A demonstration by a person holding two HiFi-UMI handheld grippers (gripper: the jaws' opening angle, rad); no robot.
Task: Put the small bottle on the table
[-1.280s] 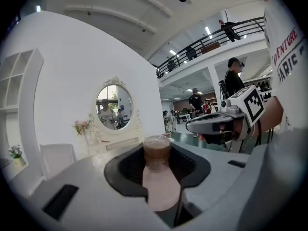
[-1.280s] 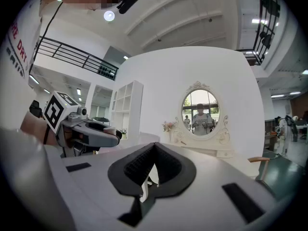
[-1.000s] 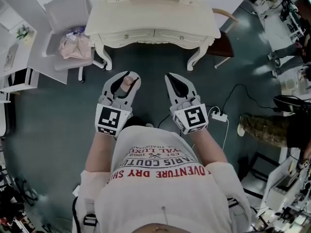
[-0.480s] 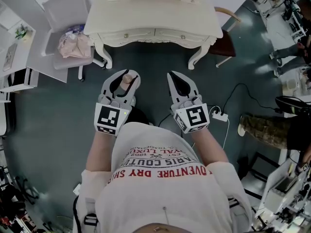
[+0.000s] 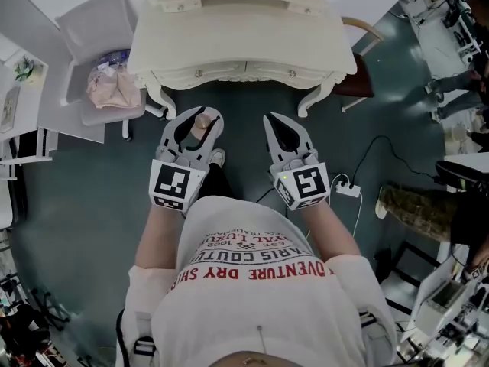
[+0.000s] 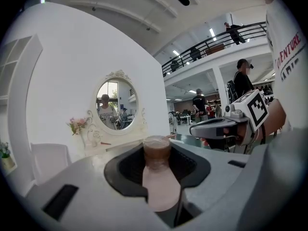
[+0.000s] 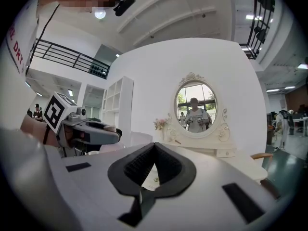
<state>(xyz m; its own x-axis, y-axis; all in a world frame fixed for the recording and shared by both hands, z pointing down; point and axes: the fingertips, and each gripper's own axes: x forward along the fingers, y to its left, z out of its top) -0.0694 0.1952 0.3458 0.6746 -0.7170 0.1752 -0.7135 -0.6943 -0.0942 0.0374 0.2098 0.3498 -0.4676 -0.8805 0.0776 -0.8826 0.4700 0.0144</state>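
My left gripper (image 5: 200, 118) is shut on a small pale pink bottle (image 5: 201, 125), held in the air above the dark green floor. In the left gripper view the bottle (image 6: 157, 183) stands upright between the black pads, its brownish cap (image 6: 157, 148) at the top. My right gripper (image 5: 270, 121) hangs beside it, shut with nothing between its jaws (image 7: 154, 147). The cream dressing table (image 5: 244, 29) lies just ahead of both grippers. Its oval mirror (image 7: 195, 109) shows in both gripper views.
A grey chair (image 5: 92, 33) with a pink bundle (image 5: 113, 89) stands left of the table. A wooden chair (image 5: 357, 67) stands at its right corner. A power strip (image 5: 348, 189) and cable lie on the floor at the right, near a person's camouflage trouser leg (image 5: 416, 205).
The dressing table has come a little nearer and larger in the head view. A shoe now shows under the left gripper. Both grippers keep their hold and spacing.
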